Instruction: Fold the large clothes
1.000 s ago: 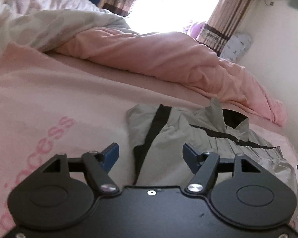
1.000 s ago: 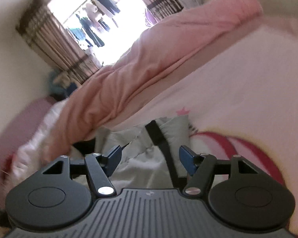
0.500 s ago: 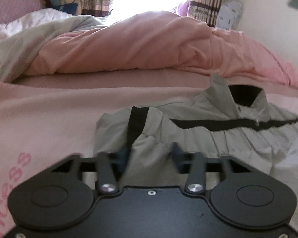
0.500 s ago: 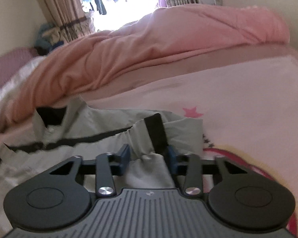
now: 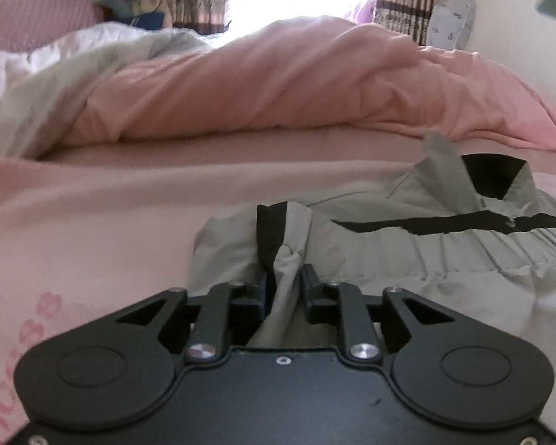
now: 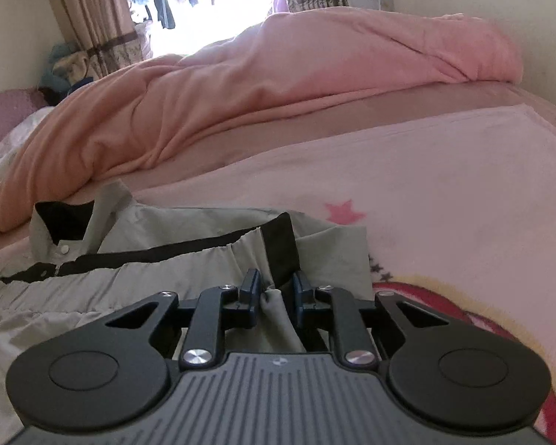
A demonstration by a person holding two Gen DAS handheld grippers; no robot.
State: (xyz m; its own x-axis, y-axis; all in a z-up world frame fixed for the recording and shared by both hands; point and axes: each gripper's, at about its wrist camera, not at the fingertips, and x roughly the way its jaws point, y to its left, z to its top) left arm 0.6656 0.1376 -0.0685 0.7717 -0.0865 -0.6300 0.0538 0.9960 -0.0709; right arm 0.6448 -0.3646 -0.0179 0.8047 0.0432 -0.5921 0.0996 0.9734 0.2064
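Garment: grey jacket with black stripes and a black-lined collar (image 5: 407, 244), lying crumpled on the pink bed sheet (image 5: 92, 222).
Left gripper (image 5: 285, 289): at the jacket's left end; jaws nearly closed, pinching a bunched fold of grey fabric beside a black stripe.
Right gripper (image 6: 276, 293): at the jacket's (image 6: 159, 270) right end; jaws nearly closed, clamping a gathered grey fold just below a black stripe.
Collar: raised, on the jacket's far edge.
Bedding: rumpled pink quilt (image 6: 278, 85), beyond the jacket.
Window: bright, curtained (image 6: 204, 0), beyond the jacket.
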